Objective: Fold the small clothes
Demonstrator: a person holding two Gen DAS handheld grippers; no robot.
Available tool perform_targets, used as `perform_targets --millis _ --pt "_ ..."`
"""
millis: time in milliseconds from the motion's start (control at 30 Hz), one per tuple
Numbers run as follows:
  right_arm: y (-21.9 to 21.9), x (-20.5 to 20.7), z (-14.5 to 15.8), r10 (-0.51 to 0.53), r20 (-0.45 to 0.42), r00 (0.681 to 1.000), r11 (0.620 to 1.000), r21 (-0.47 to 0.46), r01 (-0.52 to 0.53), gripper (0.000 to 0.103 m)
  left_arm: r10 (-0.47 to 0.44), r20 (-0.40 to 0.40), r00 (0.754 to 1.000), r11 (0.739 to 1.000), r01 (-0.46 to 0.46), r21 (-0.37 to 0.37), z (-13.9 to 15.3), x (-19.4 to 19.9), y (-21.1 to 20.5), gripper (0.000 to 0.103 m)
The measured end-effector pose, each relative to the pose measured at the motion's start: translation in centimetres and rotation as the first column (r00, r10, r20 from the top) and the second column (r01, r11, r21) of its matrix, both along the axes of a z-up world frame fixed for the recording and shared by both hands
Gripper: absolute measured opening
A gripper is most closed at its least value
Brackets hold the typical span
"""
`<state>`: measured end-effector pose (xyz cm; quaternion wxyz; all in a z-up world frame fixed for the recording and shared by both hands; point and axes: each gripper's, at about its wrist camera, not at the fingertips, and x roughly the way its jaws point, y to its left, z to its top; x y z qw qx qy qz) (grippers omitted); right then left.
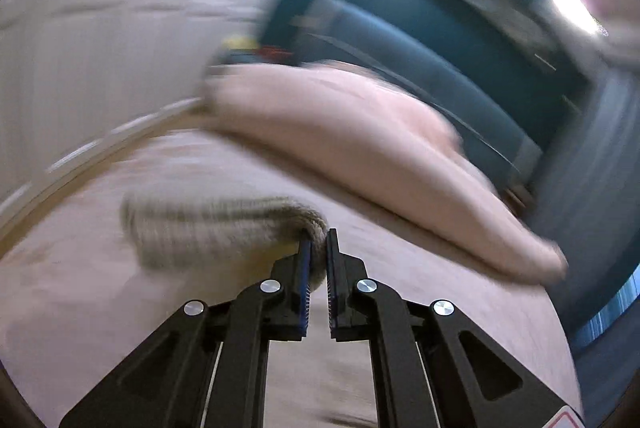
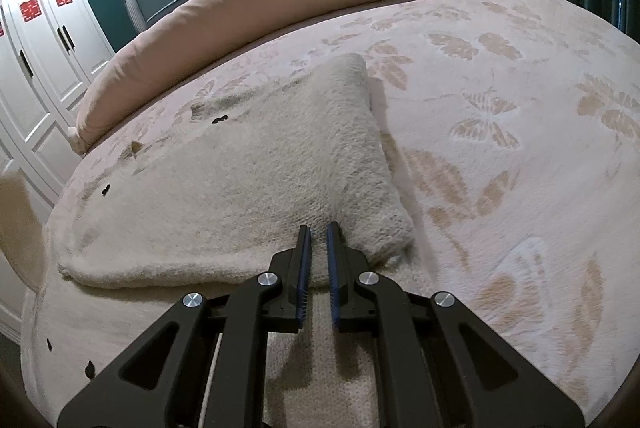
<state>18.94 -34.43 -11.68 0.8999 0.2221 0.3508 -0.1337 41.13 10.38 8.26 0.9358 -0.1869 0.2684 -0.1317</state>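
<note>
Item: one small cream knit garment (image 2: 248, 180), partly folded, on the bed (image 2: 520, 156).

Fuzzy off-white knit with a looped, towel-like texture. It lies flat on the bed's leaf- and butterfly-patterned cover, short of the long pink bolster at the bed's head. An upper layer is folded over a lower one, which shows along the near edge. One narrow, rounded end points toward the bolster; the wider near corner lies bunched. In the left wrist view a ribbed knit edge (image 1: 224, 228), blurred, is raised off the bed and pinched in the left claw (image 1: 316, 248).
</note>
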Motion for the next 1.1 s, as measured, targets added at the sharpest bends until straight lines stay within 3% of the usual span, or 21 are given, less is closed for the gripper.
perform_targets --millis 67,133,200,300,367,467,500,567,633,800,900,933,967,1000,1033,1100 --pt "0.0 -0.1 0.0 0.001 0.005 1.0 1.0 0.006 -0.001 0.007 -0.137 0.0 0.991 0.991 0.137 -0.006 -0.4 -1.2 -7.5 0.004" --pt "-0.1 -0.1 0.0 0.001 0.01 1.0 1.0 0.016 -0.001 0.007 -0.251 -0.065 0.966 0.968 0.252 0.005 -3.4 -2.4 -15.5 0.007" --pt "-0.4 -0.3 0.0 0.002 0.021 1.0 0.999 0.038 -0.003 0.007 -0.285 -0.132 0.949 0.955 0.292 0.043 -7.3 -3.3 -20.8 0.014" --pt "-0.8 -0.5 -0.2 0.004 0.037 0.999 0.997 0.073 -0.007 0.008 -0.275 -0.283 0.919 0.953 0.299 0.042 -13.9 -4.9 -24.9 0.017" --pt "-1.0 -0.5 -0.2 0.012 0.047 0.999 0.995 0.097 -0.017 0.013 -0.245 -0.327 0.913 0.967 0.254 -0.017 -16.3 -6.4 -23.8 0.019" --pt "-1.0 -0.6 0.1 0.045 0.076 0.996 0.991 0.124 -0.054 0.028 -0.182 -0.33 0.926 0.983 0.162 -0.087 -16.6 -7.7 -19.6 0.035" --pt "-0.8 -0.6 0.4 0.052 0.075 0.996 0.991 0.121 -0.061 0.031 -0.155 -0.331 0.931 0.988 0.136 -0.079 -16.4 -7.8 -18.4 0.04" --pt "-0.3 -0.5 1.6 0.074 0.077 0.994 0.99 0.113 -0.083 0.056 -0.055 -0.328 0.943 0.998 0.05 -0.022 -15.5 -7.3 -13.9 0.049" --pt "0.3 -0.4 2.7 0.092 0.096 0.991 0.989 0.103 -0.102 0.065 0.028 -0.334 0.942 1.0 -0.029 0.002 -15.3 -6.8 -10.1 0.054" --pt "1.0 3.1 3.5 0.125 0.08 0.989 0.963 0.23 -0.141 0.069 0.136 -0.404 0.905 0.988 -0.153 -0.01 -16.1 -5.5 -3.7 0.056" --pt "2.0 6.7 1.9 0.136 -0.036 0.99 0.967 0.221 -0.125 0.065 0.138 -0.458 0.878 0.978 -0.194 -0.076 -17.4 -5.1 -1.6 0.056" --pt "2.7 7.8 1.8 0.143 -0.06 0.988 0.971 0.203 -0.128 0.05 0.129 -0.474 0.871 0.973 -0.203 -0.109 -17.7 -5.0 -1.1 0.053" --pt "3.1 8.2 2.1 0.15 -0.064 0.987 0.973 0.189 -0.135 0.015 0.122 -0.496 0.859 0.967 -0.215 -0.134 -18.5 -4.6 -0.6 0.046" --pt "3.7 8.7 3.1 0.174 -0.047 0.984 0.968 0.192 -0.162 0.008 0.12 -0.505 0.855 0.965 -0.221 -0.144 -18.7 -4.3 -0.6 0.017" --pt "4.1 8.4 5.0 0.186 0.02 0.982 0.962 0.198 -0.186 0.008 0.114 -0.507 0.855 0.965 -0.217 -0.15 -18.7 -4.2 -0.7 0.004" --pt "4.8 6.7 9.4 0.21 0.182 0.961 0.958 0.158 -0.24 0.007 0.126 -0.443 0.887 0.961 -0.219 -0.167 -17.0 -4.3 -0.4 0.004"
